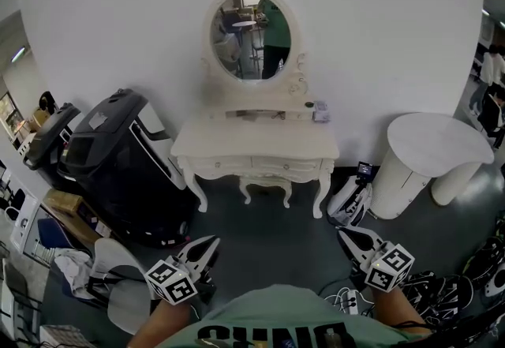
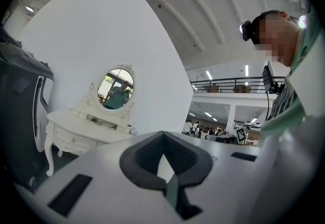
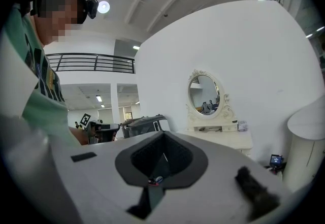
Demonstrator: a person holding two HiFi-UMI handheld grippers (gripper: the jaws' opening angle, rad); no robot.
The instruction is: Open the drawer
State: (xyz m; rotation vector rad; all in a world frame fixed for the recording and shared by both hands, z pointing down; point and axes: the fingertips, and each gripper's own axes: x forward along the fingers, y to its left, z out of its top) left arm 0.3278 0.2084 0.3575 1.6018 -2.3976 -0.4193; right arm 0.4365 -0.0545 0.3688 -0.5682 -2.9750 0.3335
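Note:
A white dressing table [image 1: 254,147] with an oval mirror [image 1: 251,37] stands against the white wall, well ahead of me. Its drawers [image 1: 288,164] run along the front under the top and look closed. My left gripper [image 1: 211,244] and my right gripper [image 1: 344,234] are held low near my body, both pointing toward the table and far short of it. Both are shut with nothing between the jaws. The left gripper view has the table [image 2: 76,126] at its left, beyond the closed left gripper [image 2: 163,139]. In the right gripper view the table [image 3: 228,138] lies to the right, past the closed right gripper [image 3: 163,139].
A big black case [image 1: 118,165] stands left of the table, with a second one [image 1: 51,133] behind it. A white round pedestal table [image 1: 430,153] is at the right. A white bag [image 1: 351,200] leans by the table's right leg. Cables and shoes [image 1: 473,275] litter the right floor.

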